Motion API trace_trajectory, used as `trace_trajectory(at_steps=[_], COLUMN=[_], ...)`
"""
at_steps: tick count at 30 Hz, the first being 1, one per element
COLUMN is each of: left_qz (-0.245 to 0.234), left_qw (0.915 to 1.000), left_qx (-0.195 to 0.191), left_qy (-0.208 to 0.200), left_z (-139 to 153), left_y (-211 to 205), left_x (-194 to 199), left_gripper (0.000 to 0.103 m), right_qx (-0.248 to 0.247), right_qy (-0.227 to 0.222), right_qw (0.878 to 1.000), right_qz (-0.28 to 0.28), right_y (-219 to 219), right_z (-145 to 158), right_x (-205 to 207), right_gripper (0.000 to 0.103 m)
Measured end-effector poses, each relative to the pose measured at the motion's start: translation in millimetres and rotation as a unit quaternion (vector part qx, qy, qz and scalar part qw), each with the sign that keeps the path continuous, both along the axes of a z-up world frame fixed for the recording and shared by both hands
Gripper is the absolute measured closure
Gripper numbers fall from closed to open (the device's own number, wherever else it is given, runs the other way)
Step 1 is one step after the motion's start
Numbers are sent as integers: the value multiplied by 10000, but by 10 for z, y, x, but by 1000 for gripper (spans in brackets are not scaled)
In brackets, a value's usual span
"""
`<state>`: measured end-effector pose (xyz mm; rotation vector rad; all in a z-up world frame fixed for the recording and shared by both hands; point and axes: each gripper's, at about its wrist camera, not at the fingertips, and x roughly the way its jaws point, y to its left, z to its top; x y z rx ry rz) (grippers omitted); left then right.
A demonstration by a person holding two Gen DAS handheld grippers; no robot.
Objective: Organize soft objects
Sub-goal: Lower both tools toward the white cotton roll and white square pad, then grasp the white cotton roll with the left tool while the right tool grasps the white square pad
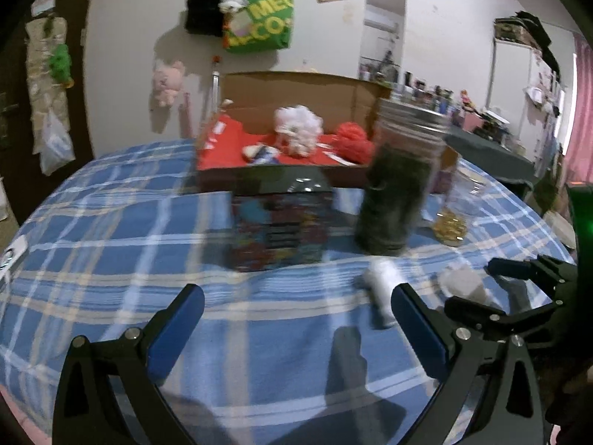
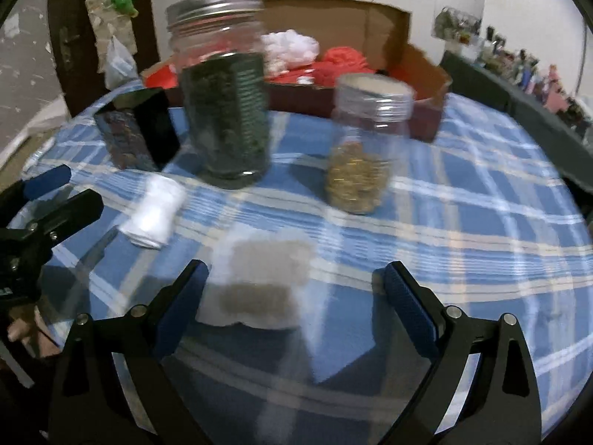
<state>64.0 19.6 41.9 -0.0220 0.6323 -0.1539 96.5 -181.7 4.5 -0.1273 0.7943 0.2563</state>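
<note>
A grey and white folded cloth (image 2: pixel 265 283) lies on the blue plaid table, just ahead of my open right gripper (image 2: pixel 294 285); it also shows in the left wrist view (image 1: pixel 463 283). A white rolled cloth (image 2: pixel 153 211) lies to its left, and in the left wrist view (image 1: pixel 381 293) it sits by the right finger of my open, empty left gripper (image 1: pixel 298 306). A cardboard box (image 1: pixel 296 92) with a red lining holds a white pouf (image 1: pixel 298 126) and a red pouf (image 1: pixel 352 141) at the back.
A tall jar of dark green stuff (image 2: pixel 226 104) and a smaller jar of yellow bits (image 2: pixel 365 148) stand mid-table. A dark patterned box (image 1: pixel 280 222) stands left of them. A dark side table (image 2: pixel 519 111) is at the right.
</note>
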Motion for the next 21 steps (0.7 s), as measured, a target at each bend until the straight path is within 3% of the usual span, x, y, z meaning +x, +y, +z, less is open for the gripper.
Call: trace_trajectory(at_steps=[5,9,14,17,19,20,21], left_qz=[-206,-322,-390,-599,-822,-859,-879], left_qw=[9997,9992,9982,9961,9929,9927,9931], left_qx=[83,81,181,199,29,-13,-14], left_qy=[72,243,409,614,857,841,776], left_z=[-18,-15,-22,-79,-158,-164,-157], left_y=[-216,-306,-374,-433,-459,-464,-466], left_x=[51,114,198,259,308,303,286], left_gripper=[0,0,2,29,57,59,69], right_qx=[175,373,282,196,134,151,184], right_qy=[67,25,-37,-109,-56,-40,-92], right_qw=[9998,9990,9974,9960,9949,9946,9943], right_qz=[-118,239,658,865,1002,1030,1048], right_y=[-250,-270,-206,-105,-32,-15,-3], right_z=[5,43,64,44,13,3,7], right_x=[47,26,41,31,36,27,20], right_gripper=[7,7,7,13,52,54,65])
